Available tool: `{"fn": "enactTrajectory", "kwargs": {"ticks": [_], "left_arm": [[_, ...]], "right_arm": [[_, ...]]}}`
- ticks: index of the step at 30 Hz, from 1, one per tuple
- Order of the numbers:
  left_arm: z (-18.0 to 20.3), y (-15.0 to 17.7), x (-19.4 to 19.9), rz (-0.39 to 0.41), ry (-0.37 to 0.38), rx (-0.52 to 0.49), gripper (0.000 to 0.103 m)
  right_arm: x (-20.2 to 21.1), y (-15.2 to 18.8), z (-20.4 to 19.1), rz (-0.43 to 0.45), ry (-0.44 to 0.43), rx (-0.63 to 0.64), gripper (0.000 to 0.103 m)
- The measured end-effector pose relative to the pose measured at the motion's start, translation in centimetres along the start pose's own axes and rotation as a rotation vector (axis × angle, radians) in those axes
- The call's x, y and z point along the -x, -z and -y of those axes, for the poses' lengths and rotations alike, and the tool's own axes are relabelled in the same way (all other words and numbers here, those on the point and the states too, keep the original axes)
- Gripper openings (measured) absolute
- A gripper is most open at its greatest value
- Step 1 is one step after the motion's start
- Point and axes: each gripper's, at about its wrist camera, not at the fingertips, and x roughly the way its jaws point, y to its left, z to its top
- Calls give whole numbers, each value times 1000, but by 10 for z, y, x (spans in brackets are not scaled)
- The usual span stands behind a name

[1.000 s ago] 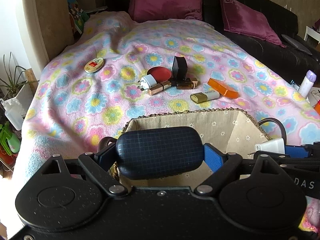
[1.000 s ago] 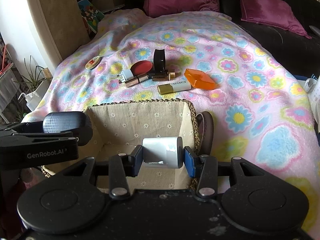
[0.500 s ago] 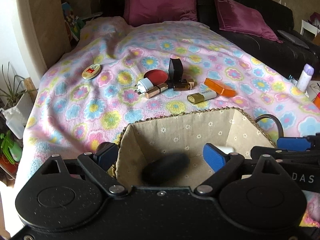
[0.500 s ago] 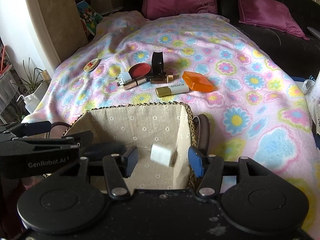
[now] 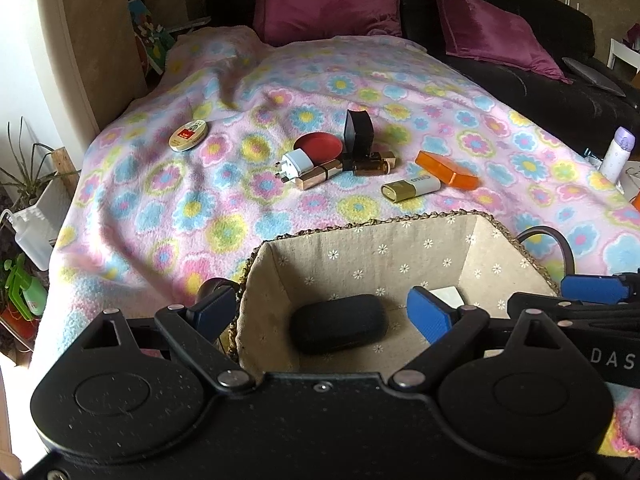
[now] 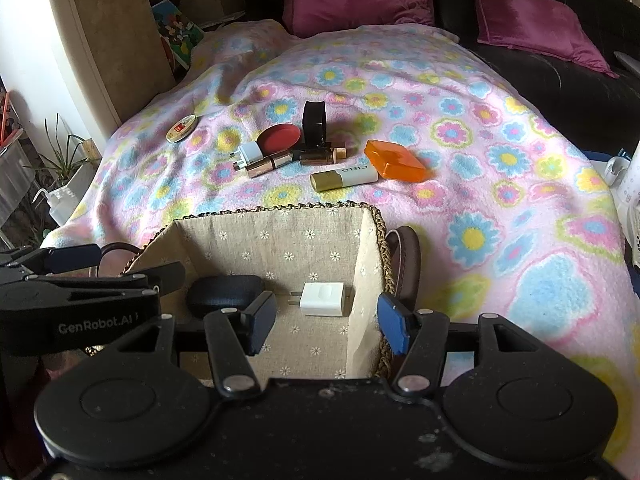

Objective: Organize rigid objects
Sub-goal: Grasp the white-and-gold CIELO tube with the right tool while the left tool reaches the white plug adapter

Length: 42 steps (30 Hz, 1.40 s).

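A fabric-lined woven basket (image 5: 372, 222) (image 6: 280, 210) stands on the flowered blanket just in front of both grippers. A dark blue oval case (image 5: 338, 322) (image 6: 224, 294) and a white charger plug (image 6: 323, 299) (image 5: 448, 295) lie on its bottom. My left gripper (image 5: 320, 314) is open and empty above the basket's near edge. My right gripper (image 6: 326, 322) is open and empty above the basket's right side. Farther on the blanket lie a white plug adapter (image 5: 296, 164), a red round compact (image 5: 318, 146), a black box (image 5: 358, 130), gold tubes (image 5: 320, 176), a white-and-gold tube (image 5: 410, 190), an orange case (image 5: 446, 174) and a round tin (image 5: 188, 136).
A dark sofa with magenta cushions (image 5: 492, 28) runs along the back and right. A white bottle (image 5: 616, 154) stands at the blanket's right edge. Plants and a white container (image 5: 28, 216) sit on the floor to the left. A brown basket handle (image 6: 408, 260) sticks out on the right.
Both grippers opened. The dark case fell from the left gripper and the white charger from the right gripper, and both now lie on the basket's bottom.
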Motion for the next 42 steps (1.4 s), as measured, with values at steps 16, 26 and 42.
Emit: {"fn": "enactTrajectory", "kwargs": {"ticks": [16, 26, 42], "left_arm": [[-19, 0, -4, -33, -16, 104, 91], [-37, -2, -9, -86, -10, 214, 95], [-44, -3, -18, -160, -7, 245, 95]], "right_arm": [[5, -1, 5, 59, -22, -48, 73], [-1, -3, 8, 27, -13, -87, 81], [-5, -7, 2, -1, -2, -40, 84]]}}
